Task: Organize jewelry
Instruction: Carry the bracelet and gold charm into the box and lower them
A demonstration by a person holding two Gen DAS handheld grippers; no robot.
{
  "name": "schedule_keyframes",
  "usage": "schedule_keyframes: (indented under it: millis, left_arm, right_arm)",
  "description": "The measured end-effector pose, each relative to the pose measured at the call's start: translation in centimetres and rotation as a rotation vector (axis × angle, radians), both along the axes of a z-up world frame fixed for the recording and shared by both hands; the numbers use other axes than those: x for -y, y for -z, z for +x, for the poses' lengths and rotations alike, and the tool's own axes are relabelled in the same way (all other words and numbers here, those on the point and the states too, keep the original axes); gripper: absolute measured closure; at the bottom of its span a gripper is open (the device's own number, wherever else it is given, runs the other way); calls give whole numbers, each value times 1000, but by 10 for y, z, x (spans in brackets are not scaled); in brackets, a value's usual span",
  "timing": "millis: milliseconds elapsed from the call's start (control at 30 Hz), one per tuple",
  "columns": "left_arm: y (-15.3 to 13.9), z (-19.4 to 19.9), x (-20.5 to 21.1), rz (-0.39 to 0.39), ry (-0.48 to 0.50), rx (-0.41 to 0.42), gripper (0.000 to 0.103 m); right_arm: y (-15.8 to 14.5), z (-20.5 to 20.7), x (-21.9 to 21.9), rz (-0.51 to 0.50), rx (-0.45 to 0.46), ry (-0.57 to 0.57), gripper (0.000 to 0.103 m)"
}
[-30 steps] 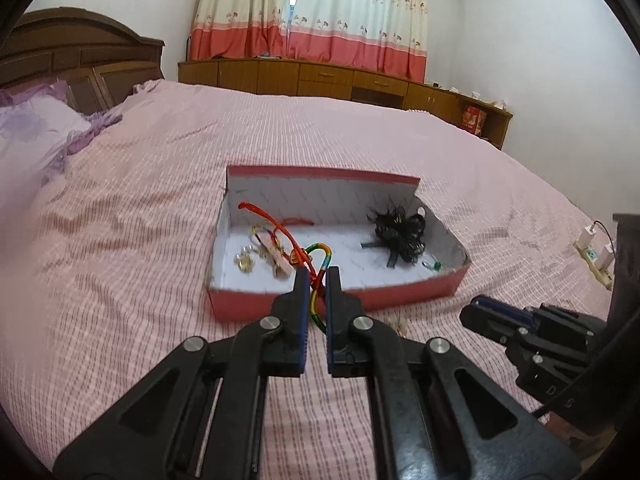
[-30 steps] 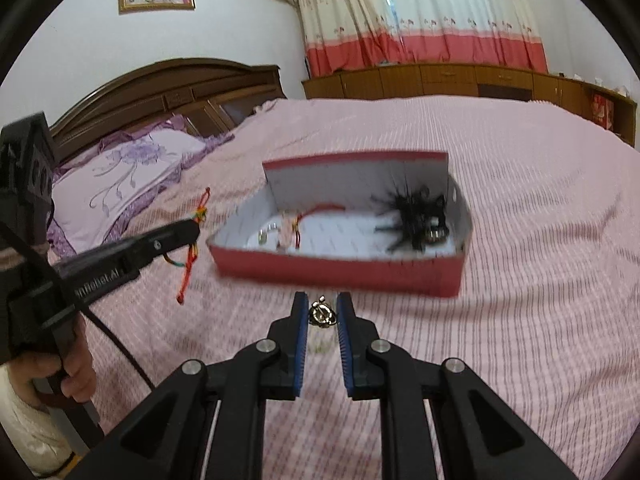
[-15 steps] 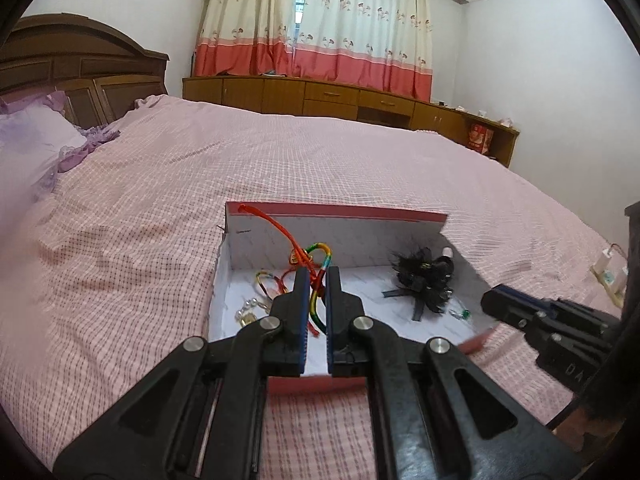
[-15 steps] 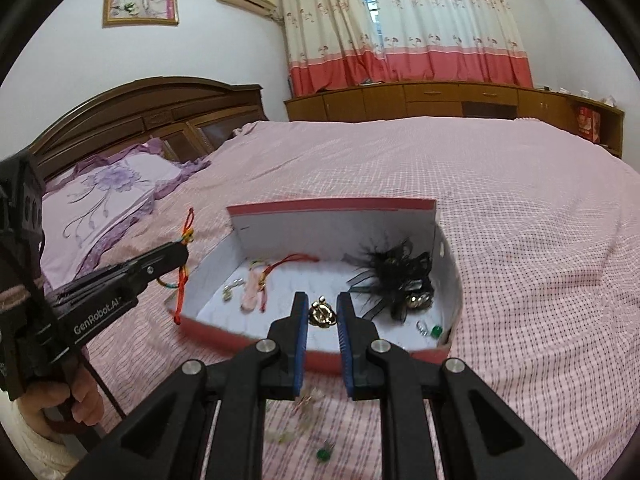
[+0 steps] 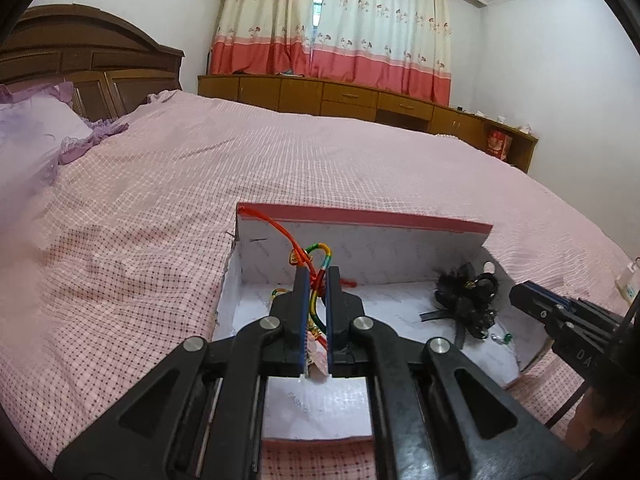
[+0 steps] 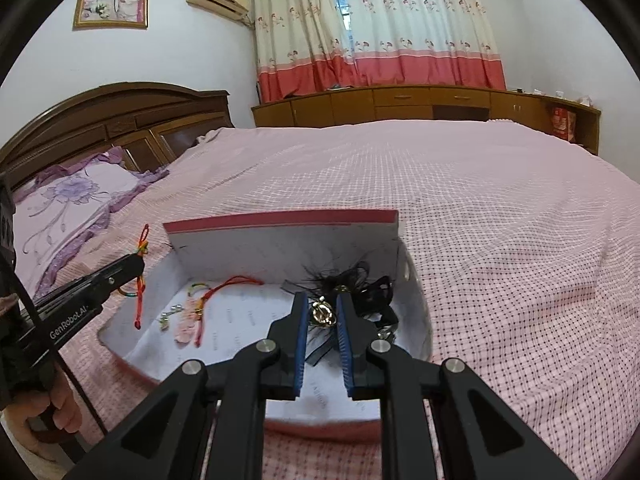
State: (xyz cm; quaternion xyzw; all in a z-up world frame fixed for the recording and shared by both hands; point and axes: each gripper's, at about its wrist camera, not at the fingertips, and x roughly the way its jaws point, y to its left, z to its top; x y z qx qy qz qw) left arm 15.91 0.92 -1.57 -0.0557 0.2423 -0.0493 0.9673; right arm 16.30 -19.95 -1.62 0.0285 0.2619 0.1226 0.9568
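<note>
right wrist: gold ring [image 6: 325,314] pinched between jaws above box [image 6: 280,248].

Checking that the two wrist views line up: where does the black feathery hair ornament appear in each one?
Left wrist: black hair ornament lies right of centre, in the box's right end, near the right gripper.
Right wrist: the ornament sits centre, just beyond the fingertips holding a gold piece.
Shared landmark: the box's red-edged back wall.

so there's a bed [image 6: 500,208] with a pink checked cover, red-edged open box [image 6: 280,217] sitting on it, purple floral pillow [image 6: 68,196] by the headboard
</note>
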Motion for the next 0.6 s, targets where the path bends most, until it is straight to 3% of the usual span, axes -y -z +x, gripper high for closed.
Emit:
schedule_keyframes:
  millis: [600]
  left_arm:
    - [18, 16, 1, -2, -5, -68, 103]
  right_arm:
    - [20, 26, 3, -28, -41, 41, 87]
